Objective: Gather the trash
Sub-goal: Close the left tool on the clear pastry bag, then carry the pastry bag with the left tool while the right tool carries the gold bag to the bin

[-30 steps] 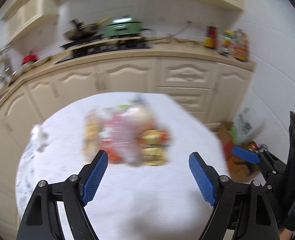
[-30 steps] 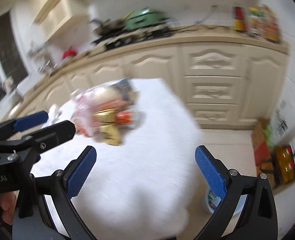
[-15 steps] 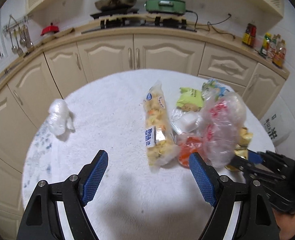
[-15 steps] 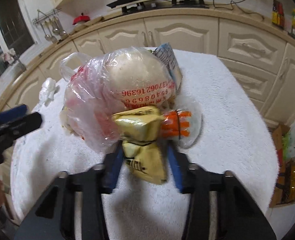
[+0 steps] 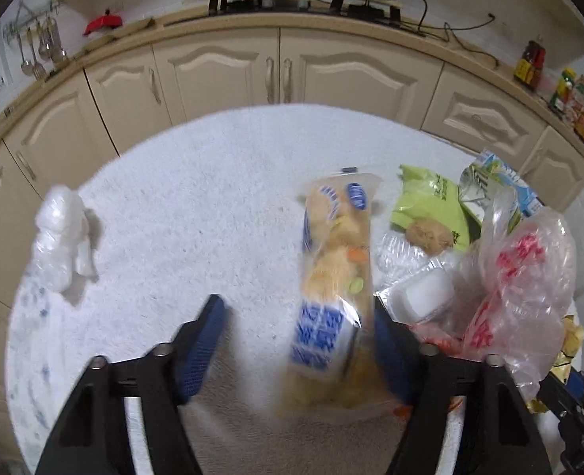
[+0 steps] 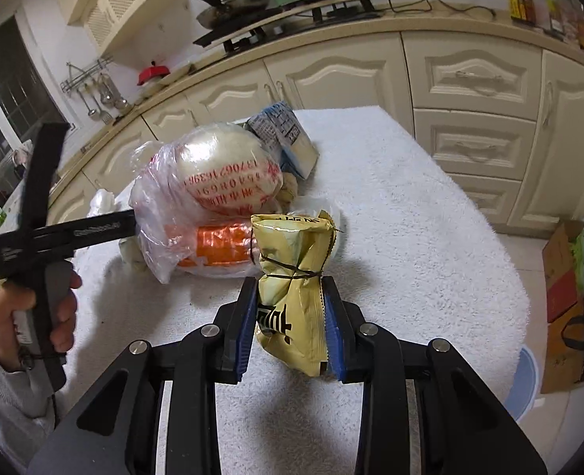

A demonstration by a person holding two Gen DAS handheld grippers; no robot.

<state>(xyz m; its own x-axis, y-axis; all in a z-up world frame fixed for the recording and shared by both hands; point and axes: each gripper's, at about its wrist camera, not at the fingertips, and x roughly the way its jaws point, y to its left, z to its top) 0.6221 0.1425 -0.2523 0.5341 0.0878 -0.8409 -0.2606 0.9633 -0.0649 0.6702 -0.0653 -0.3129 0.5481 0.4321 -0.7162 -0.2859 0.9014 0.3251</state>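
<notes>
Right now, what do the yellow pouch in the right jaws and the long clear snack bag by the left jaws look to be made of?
Yellow tied pouch: glossy creased film, probably laminated plastic, since it crumples and shines; a thin dark tie cinches it. Long clear snack bag: thin transparent plastic with blue print, the snacks showing through, though blurred. White tablecloth: looks like nubby terry fabric.

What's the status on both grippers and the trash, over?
Right gripper shut on yellow snack bag. Left gripper open around long snack bag. Trash pile beside it, nothing blocking.
</notes>
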